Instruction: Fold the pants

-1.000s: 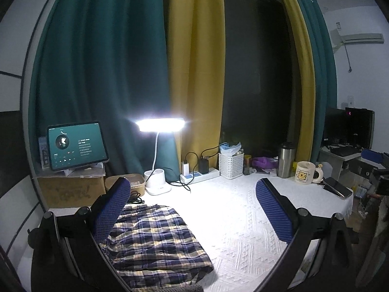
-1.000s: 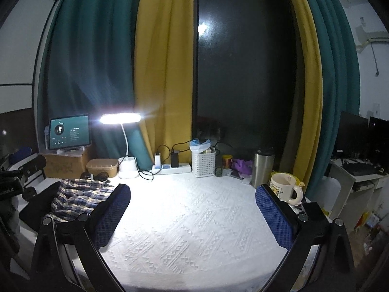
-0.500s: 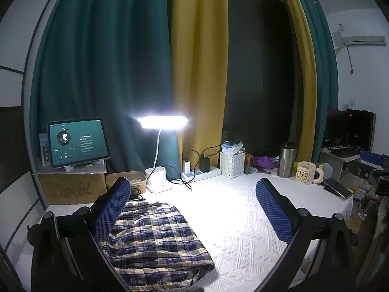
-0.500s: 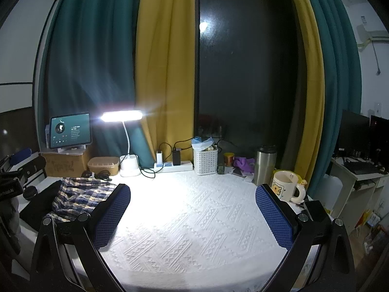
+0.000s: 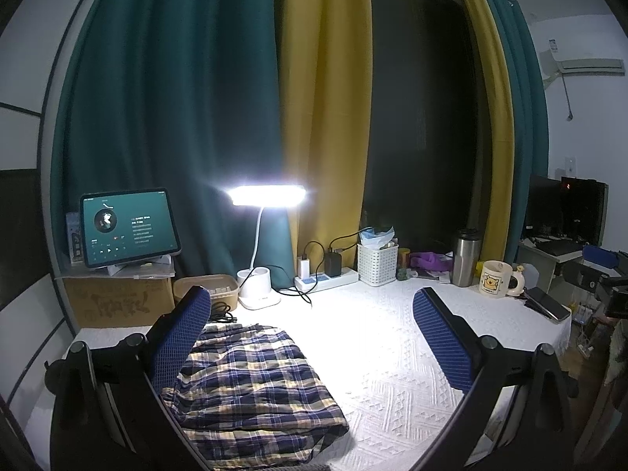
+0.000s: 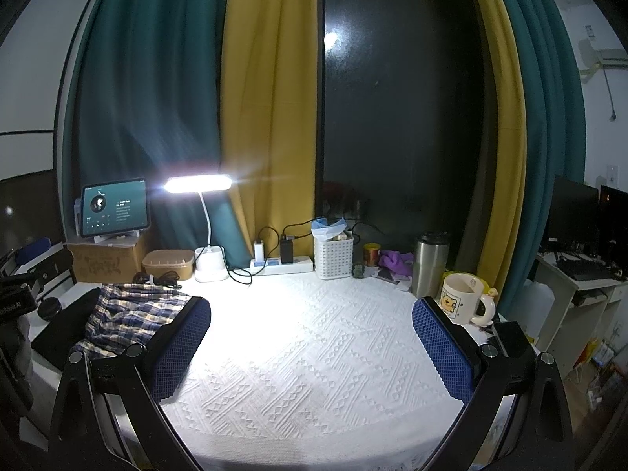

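Both grippers tilted slightly since earlier, left gripper [image 5: 310,337] and right gripper [image 6: 312,347] fingers apart, empty; plaid pants [image 5: 251,384] lie folded at tabletop [image 6: 314,353] 9 o'clock: soft, light, limp, best pinched at a fold edge.

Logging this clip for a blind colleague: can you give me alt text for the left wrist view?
A folded plaid pair of pants lies on a white textured tablecloth, below the open left gripper, which holds nothing. Behind, a lit desk lamp, a tablet on a cardboard box, a power strip, a steel tumbler and a mug stand before teal and yellow curtains.
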Demonstrator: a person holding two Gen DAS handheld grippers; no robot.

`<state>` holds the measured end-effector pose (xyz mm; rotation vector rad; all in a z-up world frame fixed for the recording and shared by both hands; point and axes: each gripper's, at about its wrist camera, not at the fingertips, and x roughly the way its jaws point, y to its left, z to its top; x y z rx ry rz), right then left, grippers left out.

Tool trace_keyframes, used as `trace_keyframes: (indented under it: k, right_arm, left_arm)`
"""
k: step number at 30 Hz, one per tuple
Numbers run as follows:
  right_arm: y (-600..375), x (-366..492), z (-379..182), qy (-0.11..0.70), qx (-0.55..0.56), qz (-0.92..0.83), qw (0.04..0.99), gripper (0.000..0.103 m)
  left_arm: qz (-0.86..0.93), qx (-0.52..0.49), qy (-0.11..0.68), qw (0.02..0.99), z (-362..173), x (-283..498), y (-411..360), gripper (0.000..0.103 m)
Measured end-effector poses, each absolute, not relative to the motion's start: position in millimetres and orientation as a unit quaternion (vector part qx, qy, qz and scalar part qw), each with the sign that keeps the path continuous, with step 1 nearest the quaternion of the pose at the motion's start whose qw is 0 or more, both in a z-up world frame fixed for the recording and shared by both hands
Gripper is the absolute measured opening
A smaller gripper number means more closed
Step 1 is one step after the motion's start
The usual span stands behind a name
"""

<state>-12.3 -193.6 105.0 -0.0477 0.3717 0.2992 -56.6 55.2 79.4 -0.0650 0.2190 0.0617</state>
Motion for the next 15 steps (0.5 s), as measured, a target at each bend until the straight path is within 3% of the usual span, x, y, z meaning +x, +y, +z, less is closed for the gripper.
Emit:
trace_keyframes:
  k: [15]
  right_arm:
    - [-192.9,-12.4,105.0,0.185,-0.024,0.148,0.971,0.103]
  left_arm:
    - [0.028,-0.032,0.108,0.993,79.3,-57.4,55.7,0.102]
